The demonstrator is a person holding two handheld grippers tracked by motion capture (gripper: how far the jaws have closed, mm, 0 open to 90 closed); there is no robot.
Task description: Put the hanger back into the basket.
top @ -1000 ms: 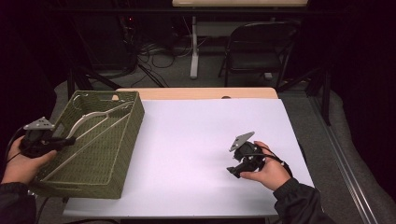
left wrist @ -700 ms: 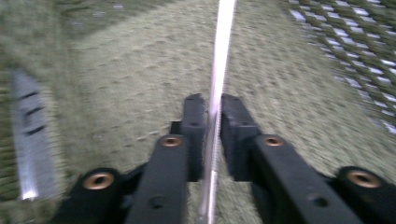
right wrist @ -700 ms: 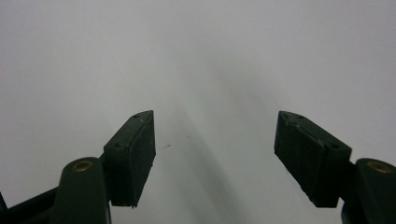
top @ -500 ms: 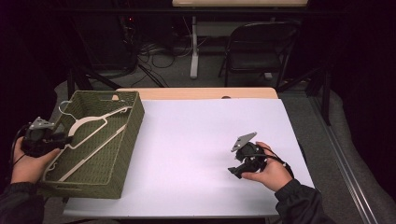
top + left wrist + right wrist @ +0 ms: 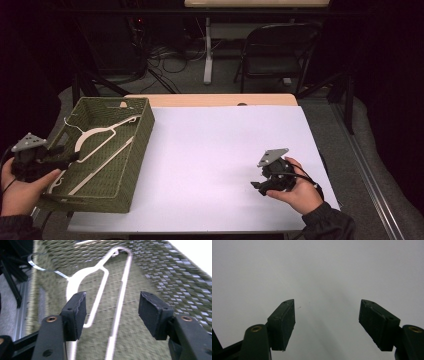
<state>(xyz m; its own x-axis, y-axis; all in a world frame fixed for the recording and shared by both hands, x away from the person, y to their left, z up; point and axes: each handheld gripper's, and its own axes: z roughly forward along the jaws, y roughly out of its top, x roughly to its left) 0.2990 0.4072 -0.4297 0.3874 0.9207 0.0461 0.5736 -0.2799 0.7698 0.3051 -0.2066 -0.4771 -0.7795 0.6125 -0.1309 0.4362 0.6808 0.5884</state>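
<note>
With the white plastic clothes hanger [image 5: 102, 150] lying inside the green woven basket [image 5: 131, 165], the left gripper [image 5: 112, 312], jaws just opened and empty, should draw back without snagging the rim, while the right gripper [image 5: 327, 322] waits released above the white worktop [image 5: 220, 150].

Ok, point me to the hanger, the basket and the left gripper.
hanger [image 5: 102, 131], high view, on its white shoulder.
basket [image 5: 142, 131], high view, on its right woven wall.
left gripper [image 5: 111, 312], left gripper view, midway between its open fingertips, above the hanger's bars.
</note>
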